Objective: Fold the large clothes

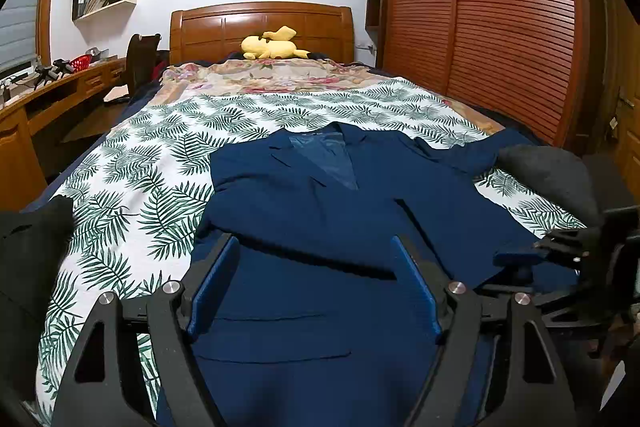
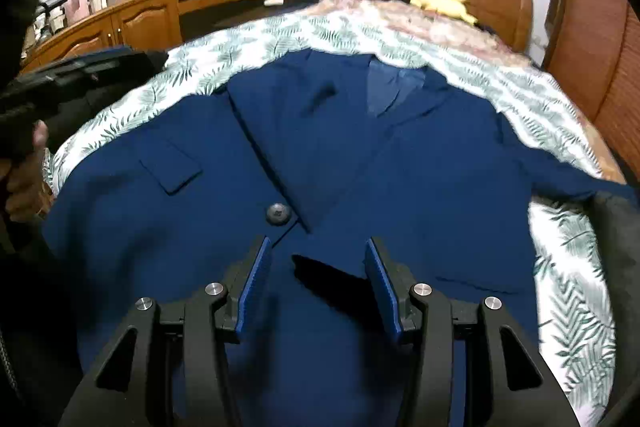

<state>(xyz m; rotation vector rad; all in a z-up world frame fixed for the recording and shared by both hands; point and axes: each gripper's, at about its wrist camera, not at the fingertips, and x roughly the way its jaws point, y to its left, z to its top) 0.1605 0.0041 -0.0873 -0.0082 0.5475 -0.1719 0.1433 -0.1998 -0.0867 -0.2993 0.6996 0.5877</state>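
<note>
On the bed [image 1: 132, 187], 1 navy jacket [image 2: 360, 167] is laid flat, front up. Soft, limp, lined cloth is judged; hem corners or shoulders are suggested as holds. Left tongs [image 1: 316, 267] and right tongs [image 2: 316, 267] are spread above it, nothing pinched.

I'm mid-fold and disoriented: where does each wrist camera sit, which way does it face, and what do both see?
Left wrist: sits on the left gripper, low over the navy blue suit jacket, facing the wooden headboard; its open fingers and the right gripper at the right edge show.
Right wrist: sits on the right gripper, looking down at the jacket's dark round button; its open fingers and a hand at the left edge show.
Shared: jacket, leaf-print bedspread, yellow plush toy, headboard.
</note>
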